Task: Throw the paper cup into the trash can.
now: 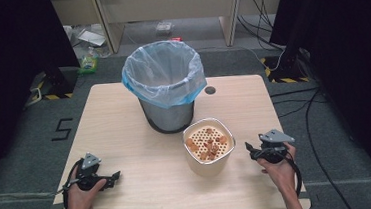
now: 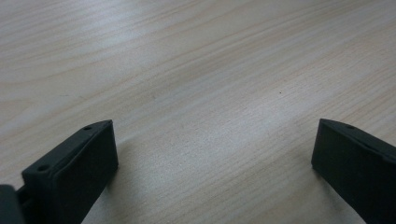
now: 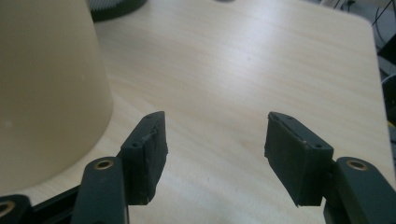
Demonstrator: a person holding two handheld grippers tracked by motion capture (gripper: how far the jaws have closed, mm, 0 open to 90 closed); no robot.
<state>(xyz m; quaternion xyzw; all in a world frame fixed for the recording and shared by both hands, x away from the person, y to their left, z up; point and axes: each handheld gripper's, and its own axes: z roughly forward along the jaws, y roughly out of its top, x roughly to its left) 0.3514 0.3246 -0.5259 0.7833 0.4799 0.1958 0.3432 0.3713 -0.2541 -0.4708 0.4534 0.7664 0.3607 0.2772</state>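
Observation:
A cream tub (image 1: pixel 209 147) stands right of the table's middle; its perforated insert holds several brown food scraps (image 1: pixel 208 145). Behind it stands a metal bin (image 1: pixel 166 88) lined with a pale blue bag. My right gripper (image 1: pixel 250 147) is just right of the tub, held low over the wood. In the right gripper view its jaws (image 3: pixel 215 115) stand open over bare tabletop, and the tub's wall (image 3: pixel 46 84) rises at the left, apart from them. My left gripper (image 1: pixel 116 177) rests near the front left corner. Its jaws (image 2: pixel 215 125) are wide open with only wood between them.
The light wooden table (image 1: pixel 126 139) has a small round hole (image 1: pixel 210 90) at the back, right of the bin. The bin's dark base (image 3: pixel 116 7) lies beyond the tub. Cables and floor clutter lie behind the table.

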